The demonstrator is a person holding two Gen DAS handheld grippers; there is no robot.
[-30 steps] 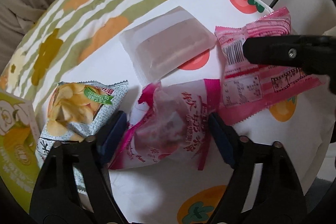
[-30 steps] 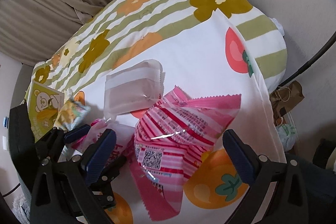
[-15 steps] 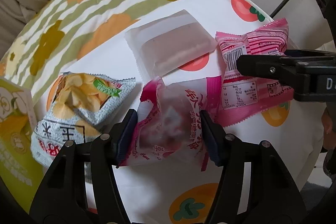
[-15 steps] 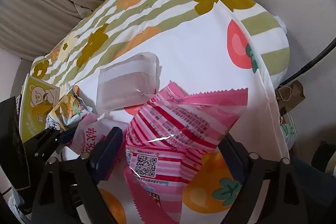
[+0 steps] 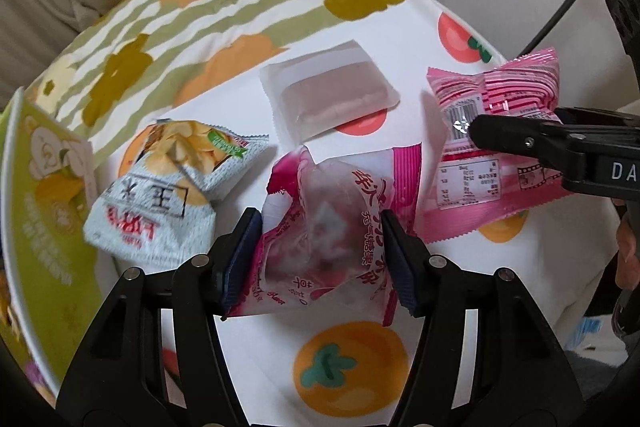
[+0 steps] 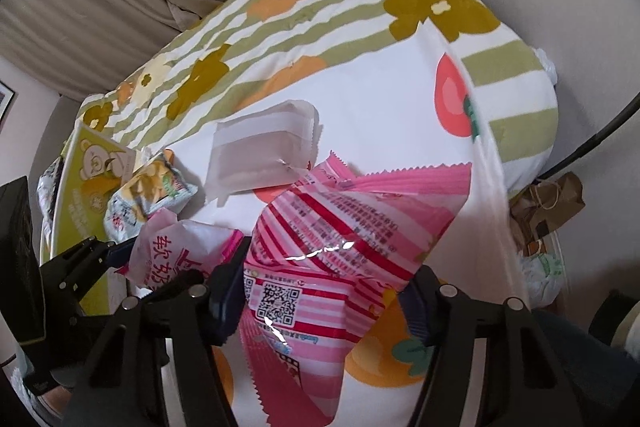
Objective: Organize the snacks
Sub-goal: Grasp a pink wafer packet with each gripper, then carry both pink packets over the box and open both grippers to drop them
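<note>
Now both tools are clenched on snacks. Left tool [image 5: 320,255] pinches the magenta candy packet [image 5: 332,231] between its blue pads, packet just over the surface [image 5: 360,379] with the fruit-print cloth. Right tool [image 6: 320,291] grips the pink striped packet [image 6: 340,239] across its middle, QR code facing the camera, packet crumpled at the squeeze. Lying loose: a white frosted packet [image 5: 332,99] beyond both, and a chip bag [image 5: 168,187] left of the candy, just beside a green box [image 5: 36,211].
</note>
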